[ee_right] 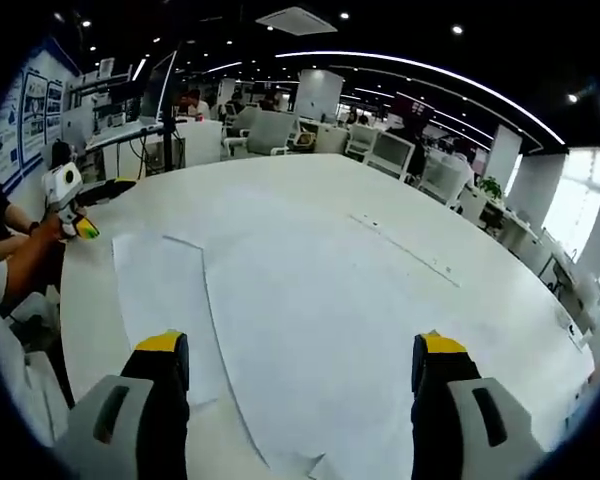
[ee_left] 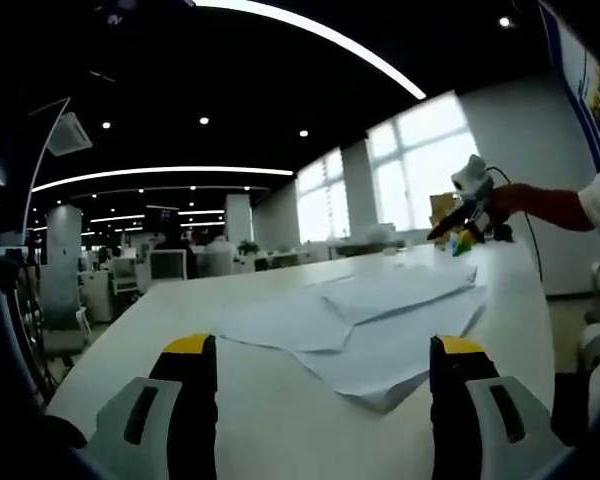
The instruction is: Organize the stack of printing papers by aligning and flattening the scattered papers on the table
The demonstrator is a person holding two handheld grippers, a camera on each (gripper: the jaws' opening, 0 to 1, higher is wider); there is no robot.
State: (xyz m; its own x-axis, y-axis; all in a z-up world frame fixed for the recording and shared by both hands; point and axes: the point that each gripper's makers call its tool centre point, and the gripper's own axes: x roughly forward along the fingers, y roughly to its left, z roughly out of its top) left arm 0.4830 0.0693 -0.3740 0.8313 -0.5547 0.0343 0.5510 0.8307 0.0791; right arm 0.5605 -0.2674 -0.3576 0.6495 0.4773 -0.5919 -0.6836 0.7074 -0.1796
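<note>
Left gripper view: left gripper is hovering low over the table, jaws spread wide, pinching nothing. Yellow-tipped black jaws are framing the papers, which are lying just ahead of the tips, apart from them. Papers are sitting scattered and overlapping, corners fanning out at different angles, spreading toward the table's far right edge. Past the papers, near the far edge, a hand is holding the right gripper above the table; whether those jaws are spread cannot be told from here. Office desks and windows are showing beyond.

Right gripper view: right gripper is hovering over the papers, jaws spread wide, gripping nothing. Sheets are lying flat under and ahead of the jaws, one sheet sticking out toward the table's left edge, its border skewed against the rest. Near that left edge a person's hand is holding the left gripper. Bare table is stretching to the far edge.
</note>
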